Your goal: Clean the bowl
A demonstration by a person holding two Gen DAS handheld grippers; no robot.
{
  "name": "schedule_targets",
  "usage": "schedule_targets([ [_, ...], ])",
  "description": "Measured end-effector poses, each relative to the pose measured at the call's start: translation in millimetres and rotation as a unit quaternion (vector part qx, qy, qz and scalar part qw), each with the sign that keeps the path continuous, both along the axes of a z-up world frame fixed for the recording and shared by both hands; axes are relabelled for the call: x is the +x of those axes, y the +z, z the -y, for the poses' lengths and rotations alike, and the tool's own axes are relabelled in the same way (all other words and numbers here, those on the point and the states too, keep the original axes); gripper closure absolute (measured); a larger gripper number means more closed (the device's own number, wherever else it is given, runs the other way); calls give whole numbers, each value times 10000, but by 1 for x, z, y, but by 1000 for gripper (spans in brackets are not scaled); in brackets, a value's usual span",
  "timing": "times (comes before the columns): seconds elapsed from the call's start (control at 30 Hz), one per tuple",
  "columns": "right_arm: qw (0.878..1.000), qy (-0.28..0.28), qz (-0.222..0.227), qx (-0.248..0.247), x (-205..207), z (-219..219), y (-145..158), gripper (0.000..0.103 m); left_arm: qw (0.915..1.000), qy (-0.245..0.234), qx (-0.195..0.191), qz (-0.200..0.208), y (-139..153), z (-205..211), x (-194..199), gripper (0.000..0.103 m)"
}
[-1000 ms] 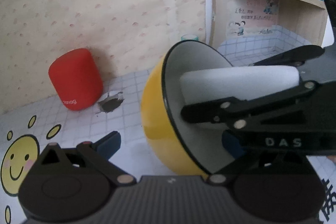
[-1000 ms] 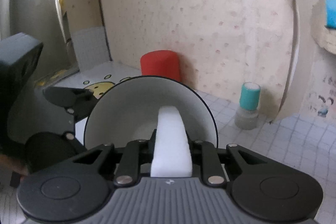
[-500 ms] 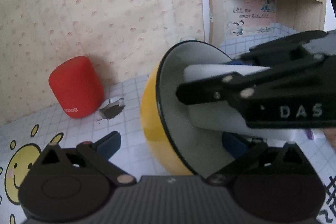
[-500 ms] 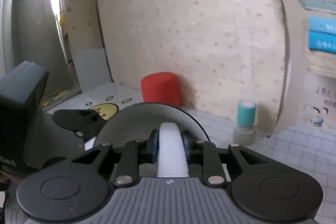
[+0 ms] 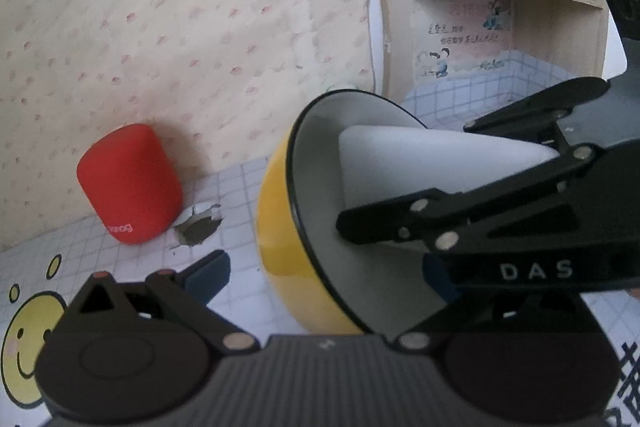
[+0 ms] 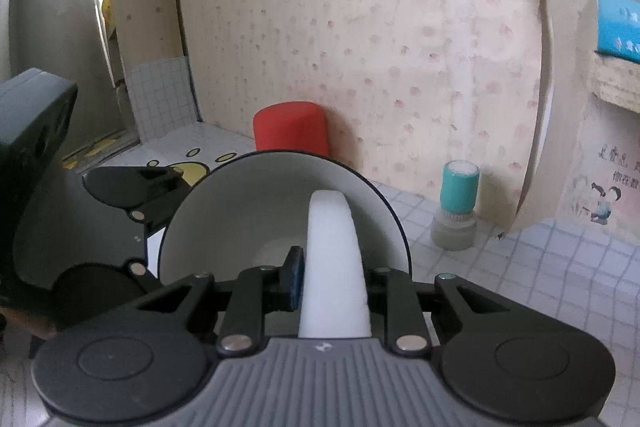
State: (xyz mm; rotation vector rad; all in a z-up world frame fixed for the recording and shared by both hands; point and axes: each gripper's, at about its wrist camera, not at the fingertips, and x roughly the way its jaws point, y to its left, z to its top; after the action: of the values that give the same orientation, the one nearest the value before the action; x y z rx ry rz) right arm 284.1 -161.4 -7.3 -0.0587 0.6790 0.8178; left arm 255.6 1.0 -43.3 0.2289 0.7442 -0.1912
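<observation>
Compared with a second ago, the sponge [image 6: 334, 259] is being pushed deeper into the tilted bowl [image 5: 288, 227] by the right tongs [image 6: 332, 287], clamped on it; the left tongs [image 5: 320, 267] are gripping the bowl's rim above the worktop [image 5: 240, 195]. Wiping is judged midway.

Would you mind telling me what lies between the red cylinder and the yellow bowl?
Left wrist view: a torn hole in the table covering lies between the red cylinder and the yellow bowl.

both wrist views close, sharing bowl [image 5: 280, 227] [image 6: 248, 211]
</observation>
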Motion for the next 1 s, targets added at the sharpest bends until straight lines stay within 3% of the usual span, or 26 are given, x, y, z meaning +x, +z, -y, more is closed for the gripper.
schedule_targets([
  [0.2, 9996, 91, -103, 246, 0, 0, 0, 82, 9998, -61, 148, 99, -2, 2, -1, 0],
  [0.3, 9995, 55, 84, 296, -3, -2, 3, 82, 9998, -59, 167, 100, -2, 2, 0, 0],
  [0.5, 9992, -121, 389, -33, -6, -3, 5, 83, 9999, -106, 50, 27, -4, -2, 4, 0],
  [0.77, 9998, -150, 100, -82, 0, 0, 0, 84, 9996, -239, 113, 82, -3, 5, 6, 0],
  [1.0, 9994, -228, 232, 122, -2, 1, 4, 83, 9995, -246, 89, 156, -6, 8, 9, 0],
])
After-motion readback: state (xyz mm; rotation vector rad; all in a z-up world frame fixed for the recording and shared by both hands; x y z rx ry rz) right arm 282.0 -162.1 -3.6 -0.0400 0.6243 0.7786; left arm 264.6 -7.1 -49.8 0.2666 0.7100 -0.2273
